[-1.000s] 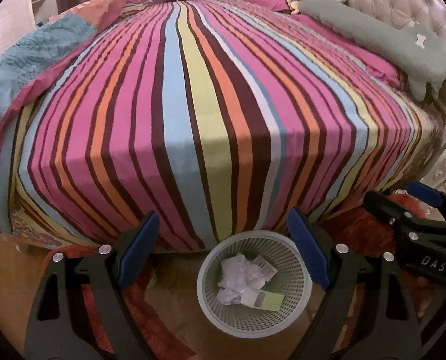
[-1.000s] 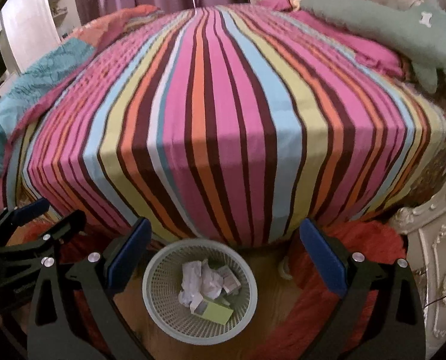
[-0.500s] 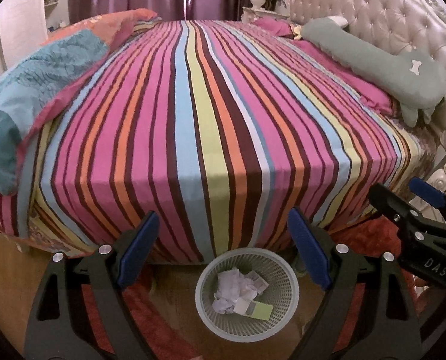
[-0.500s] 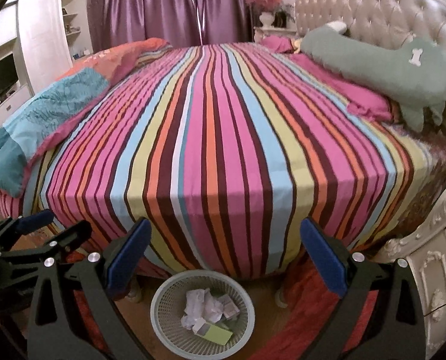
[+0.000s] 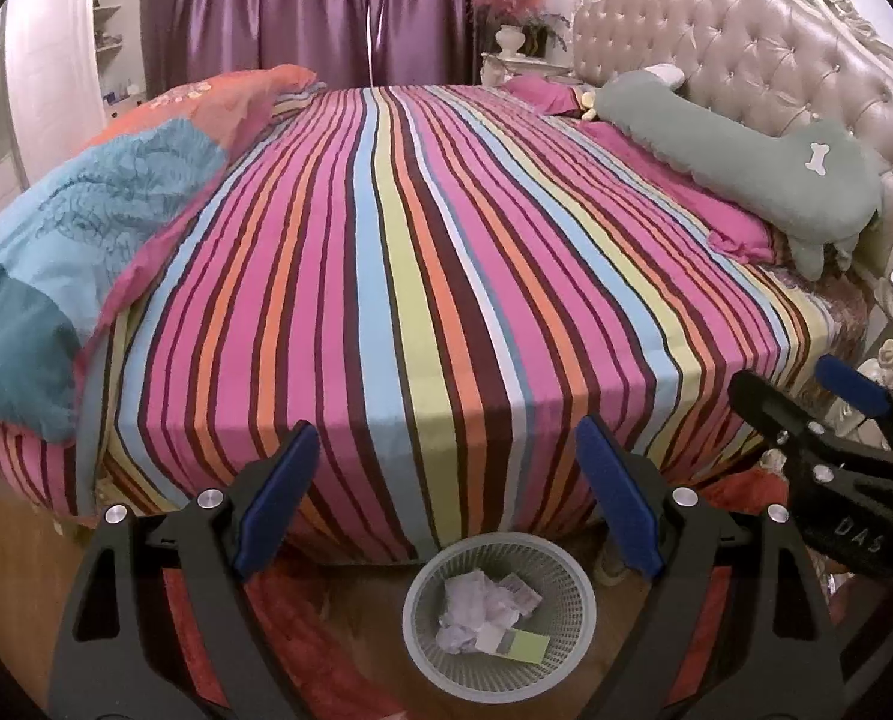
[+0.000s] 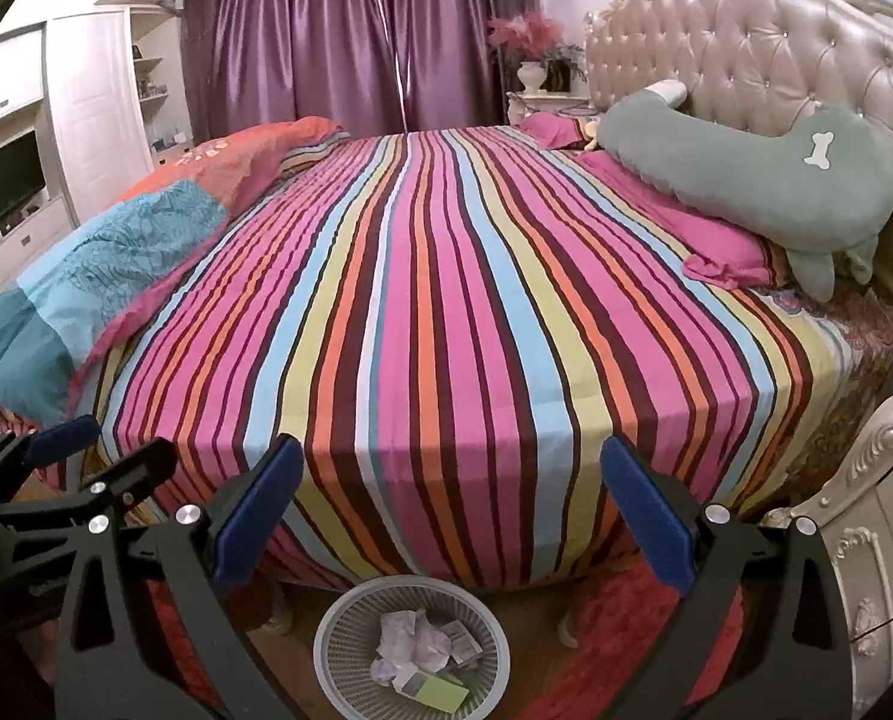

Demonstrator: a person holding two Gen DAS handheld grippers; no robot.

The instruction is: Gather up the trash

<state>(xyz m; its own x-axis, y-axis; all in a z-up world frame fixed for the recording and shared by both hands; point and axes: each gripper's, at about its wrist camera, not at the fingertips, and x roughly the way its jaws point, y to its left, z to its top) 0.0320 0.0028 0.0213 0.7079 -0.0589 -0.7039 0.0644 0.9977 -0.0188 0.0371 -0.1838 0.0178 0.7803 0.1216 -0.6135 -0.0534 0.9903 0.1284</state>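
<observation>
A white mesh wastebasket (image 5: 425, 591) (image 6: 335, 621) stands on the floor at the foot of the striped bed. Inside it lie crumpled white paper (image 5: 476, 597) (image 6: 410, 639), a small printed wrapper (image 6: 464, 642) and a pale green card (image 5: 527, 645) (image 6: 440, 690). My left gripper (image 5: 446, 429) hangs above the basket, open, with nothing between its blue pads. To its right, my right gripper (image 6: 451, 447) is also open and empty. Each shows at the edge of the other's view: the right gripper (image 5: 788, 375) and the left gripper (image 6: 125, 438).
The striped bed (image 5: 446, 240) fills the view ahead, with a blue and orange quilt (image 5: 86, 222) on its left and a green dog-shaped pillow (image 5: 746, 162) by the tufted headboard. A red rug (image 6: 614, 630) lies under the basket. A carved white cabinet (image 6: 878, 528) stands at right.
Both grippers have risen and tipped up. The basket now looks smaller and sits lower in both views, and more of the bed, curtains and headboard shows. The jaws stayed wide.
</observation>
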